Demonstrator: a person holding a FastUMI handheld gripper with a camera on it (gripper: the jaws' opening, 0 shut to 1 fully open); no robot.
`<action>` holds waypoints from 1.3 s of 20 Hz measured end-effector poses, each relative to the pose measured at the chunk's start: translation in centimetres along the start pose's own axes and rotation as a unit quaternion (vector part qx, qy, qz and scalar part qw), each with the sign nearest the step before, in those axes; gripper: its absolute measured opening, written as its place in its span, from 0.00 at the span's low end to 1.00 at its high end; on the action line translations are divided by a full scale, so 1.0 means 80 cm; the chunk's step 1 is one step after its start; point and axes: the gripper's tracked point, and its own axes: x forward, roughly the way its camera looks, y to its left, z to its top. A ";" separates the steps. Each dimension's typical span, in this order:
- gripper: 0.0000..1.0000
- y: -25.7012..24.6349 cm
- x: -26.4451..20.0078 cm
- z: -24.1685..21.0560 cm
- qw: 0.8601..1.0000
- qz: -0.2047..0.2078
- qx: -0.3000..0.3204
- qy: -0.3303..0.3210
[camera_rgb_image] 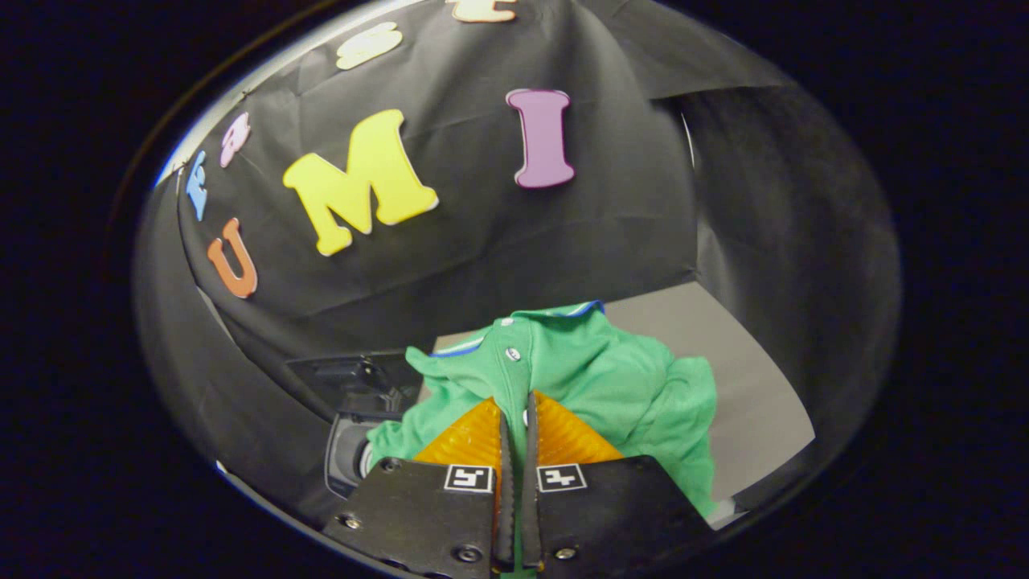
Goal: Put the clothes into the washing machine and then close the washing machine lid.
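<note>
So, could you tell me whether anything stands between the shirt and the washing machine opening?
Nothing visible does. The gripper is shut on the green shirt, which hangs lifted ahead of the fingers. The washing machine lies just beside and below it, and its opening, partly hidden by the shirt, appears unblocked, with the lid raised behind it.
</note>
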 end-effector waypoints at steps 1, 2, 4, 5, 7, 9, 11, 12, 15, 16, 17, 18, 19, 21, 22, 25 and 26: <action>0.07 0.014 -0.010 0.006 1.000 0.011 0.002 -0.009; 0.07 0.031 -0.020 0.014 1.000 0.025 0.002 -0.019; 0.07 0.059 -0.037 0.029 0.998 0.044 -0.006 -0.038; 0.07 0.075 -0.045 0.035 0.997 0.054 -0.012 -0.048; 0.07 0.106 -0.061 0.047 0.995 0.072 -0.020 -0.065; 0.07 0.138 -0.075 0.057 0.992 0.091 -0.025 -0.083; 0.07 0.167 -0.088 0.062 0.989 0.107 -0.036 -0.093; 0.07 0.184 -0.094 0.062 0.988 0.116 -0.038 -0.099; 0.07 0.226 -0.104 0.060 0.984 0.136 -0.045 -0.109; 0.07 0.240 -0.104 0.056 0.983 0.139 -0.050 -0.110; 0.07 0.254 -0.101 0.050 0.982 0.144 -0.058 -0.109; 0.07 0.268 -0.097 0.043 0.981 0.147 -0.068 -0.105; 0.07 0.279 -0.092 0.034 0.981 0.150 -0.072 -0.100; 0.07 0.304 -0.079 0.015 0.981 0.156 -0.074 -0.089; 0.07 0.315 -0.072 0.006 0.981 0.158 -0.074 -0.083; 0.07 0.352 -0.054 -0.027 0.980 0.169 -0.080 -0.063; 0.07 0.363 -0.045 -0.038 0.980 0.175 -0.082 -0.054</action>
